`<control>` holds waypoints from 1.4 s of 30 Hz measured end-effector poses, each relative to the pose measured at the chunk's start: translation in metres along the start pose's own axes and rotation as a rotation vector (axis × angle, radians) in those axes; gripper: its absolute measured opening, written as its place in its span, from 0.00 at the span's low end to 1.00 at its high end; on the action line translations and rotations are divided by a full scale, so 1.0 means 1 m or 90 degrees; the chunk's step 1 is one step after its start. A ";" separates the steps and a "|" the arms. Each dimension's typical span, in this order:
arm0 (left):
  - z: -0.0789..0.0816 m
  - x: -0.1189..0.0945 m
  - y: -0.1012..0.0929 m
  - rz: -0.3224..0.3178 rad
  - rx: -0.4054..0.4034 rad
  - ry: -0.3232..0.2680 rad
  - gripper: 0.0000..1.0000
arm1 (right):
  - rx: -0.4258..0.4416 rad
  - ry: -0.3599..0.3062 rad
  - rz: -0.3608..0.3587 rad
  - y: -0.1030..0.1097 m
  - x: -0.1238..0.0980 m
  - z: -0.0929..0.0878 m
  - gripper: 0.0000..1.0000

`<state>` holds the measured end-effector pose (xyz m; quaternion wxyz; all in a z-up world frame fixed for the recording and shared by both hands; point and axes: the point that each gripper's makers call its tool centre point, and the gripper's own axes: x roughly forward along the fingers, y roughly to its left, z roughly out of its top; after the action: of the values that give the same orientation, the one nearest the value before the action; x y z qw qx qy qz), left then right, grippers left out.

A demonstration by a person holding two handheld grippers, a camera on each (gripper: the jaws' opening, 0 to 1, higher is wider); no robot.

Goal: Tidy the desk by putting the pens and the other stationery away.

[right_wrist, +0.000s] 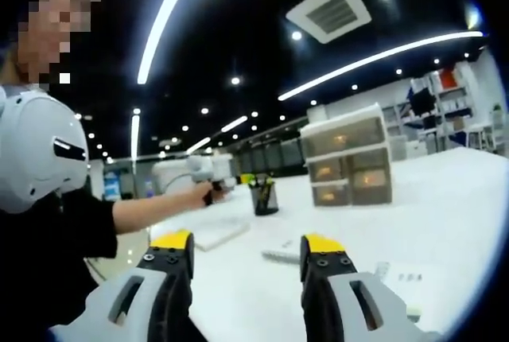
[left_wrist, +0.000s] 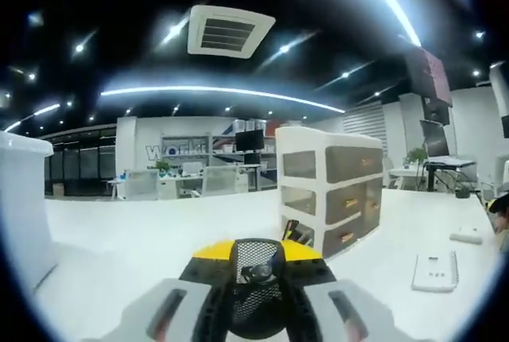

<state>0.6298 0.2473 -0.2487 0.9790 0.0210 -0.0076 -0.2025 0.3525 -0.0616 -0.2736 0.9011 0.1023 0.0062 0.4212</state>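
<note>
A black mesh pen cup (left_wrist: 254,282) sits between the jaws of my left gripper (left_wrist: 256,253), which hug its sides; a dark pen end shows inside it. In the right gripper view the same pen cup (right_wrist: 264,196) stands on the white desk (right_wrist: 445,199) with pens sticking up, and a person's hand (right_wrist: 211,191) holds the left gripper (right_wrist: 195,169) against it. My right gripper (right_wrist: 246,250) hovers over the near desk, open, with nothing between its yellow-tipped jaws. A white drawer unit (left_wrist: 334,191) (right_wrist: 350,159) stands just beyond the cup.
A flat white item (left_wrist: 436,270) and a smaller white one (left_wrist: 467,236) lie right of the drawers. A white box (left_wrist: 20,199) rises at the left. A white pad (right_wrist: 211,235) and a small white object (right_wrist: 282,256) lie near my right gripper. The person's black sleeve (right_wrist: 56,239) is at the left.
</note>
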 end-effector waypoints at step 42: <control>0.025 -0.164 -0.103 -0.105 -0.017 -0.063 0.52 | -0.020 0.006 -0.045 -0.019 -0.006 0.005 0.54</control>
<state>0.4379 0.2166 -0.2292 0.9577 -0.0012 -0.0514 -0.2832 0.3634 -0.0784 -0.2730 0.9170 0.0860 0.0075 0.3893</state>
